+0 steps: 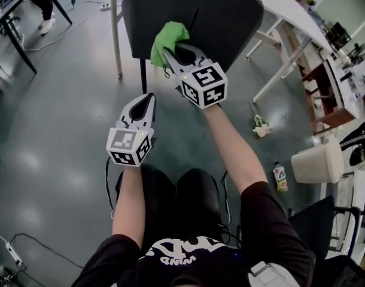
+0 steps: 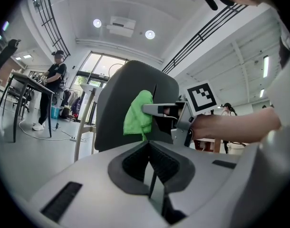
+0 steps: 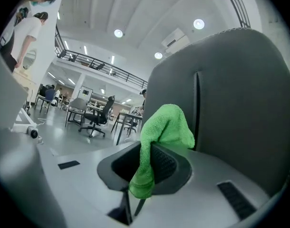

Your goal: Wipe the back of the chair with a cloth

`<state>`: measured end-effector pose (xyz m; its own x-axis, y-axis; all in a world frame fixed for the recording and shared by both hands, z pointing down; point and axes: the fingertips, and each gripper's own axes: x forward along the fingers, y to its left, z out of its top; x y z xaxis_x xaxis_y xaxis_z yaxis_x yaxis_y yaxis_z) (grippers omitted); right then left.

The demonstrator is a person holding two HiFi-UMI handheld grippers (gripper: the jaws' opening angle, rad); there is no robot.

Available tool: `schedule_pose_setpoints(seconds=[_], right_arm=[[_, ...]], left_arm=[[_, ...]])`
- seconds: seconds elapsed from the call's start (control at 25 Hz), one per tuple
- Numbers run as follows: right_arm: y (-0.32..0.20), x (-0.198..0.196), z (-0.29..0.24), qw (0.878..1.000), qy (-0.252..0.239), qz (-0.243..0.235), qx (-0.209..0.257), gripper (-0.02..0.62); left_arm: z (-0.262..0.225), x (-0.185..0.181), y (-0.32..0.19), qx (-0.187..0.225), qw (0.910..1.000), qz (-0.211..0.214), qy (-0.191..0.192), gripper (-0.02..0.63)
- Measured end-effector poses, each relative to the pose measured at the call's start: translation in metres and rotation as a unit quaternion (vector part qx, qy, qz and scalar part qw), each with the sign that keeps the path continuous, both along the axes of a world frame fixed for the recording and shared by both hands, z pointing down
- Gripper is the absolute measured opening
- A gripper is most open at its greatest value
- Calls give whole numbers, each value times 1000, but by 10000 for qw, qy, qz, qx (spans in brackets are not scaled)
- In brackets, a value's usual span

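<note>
Right hand-held gripper (image 1: 170,55) grips cloth (image 1: 170,37) at chair (image 1: 230,17); table leg (image 1: 115,28) beside.

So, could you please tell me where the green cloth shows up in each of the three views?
Head view: the green cloth is upper middle, at the tip of the right gripper, in front of the chair back.
Left gripper view: centre, in front of the chair back.
Right gripper view: centre, draped out of that gripper's jaws.
Shared landmark: the dark chair back behind the cloth.
</note>
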<state>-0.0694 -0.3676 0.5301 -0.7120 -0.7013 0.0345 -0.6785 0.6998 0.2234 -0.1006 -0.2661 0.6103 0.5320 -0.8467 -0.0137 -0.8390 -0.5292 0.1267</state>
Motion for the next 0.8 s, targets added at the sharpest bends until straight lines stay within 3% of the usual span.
schedule_pose_setpoints(seconds=[0.16,0.36,0.8], right_arm=[[3,46,6,9993,37,378,-8,48],[11,130,8,9939,-109,1099,-14,48],[43,328,14,9567,-388,2884,-56,48]], left_arm=[[1,10,0,55,9999,47,-152,-2],[0,20,2,88,9997,130,-207,-2],[-3,20,7,129,9997,75,-184,-2]])
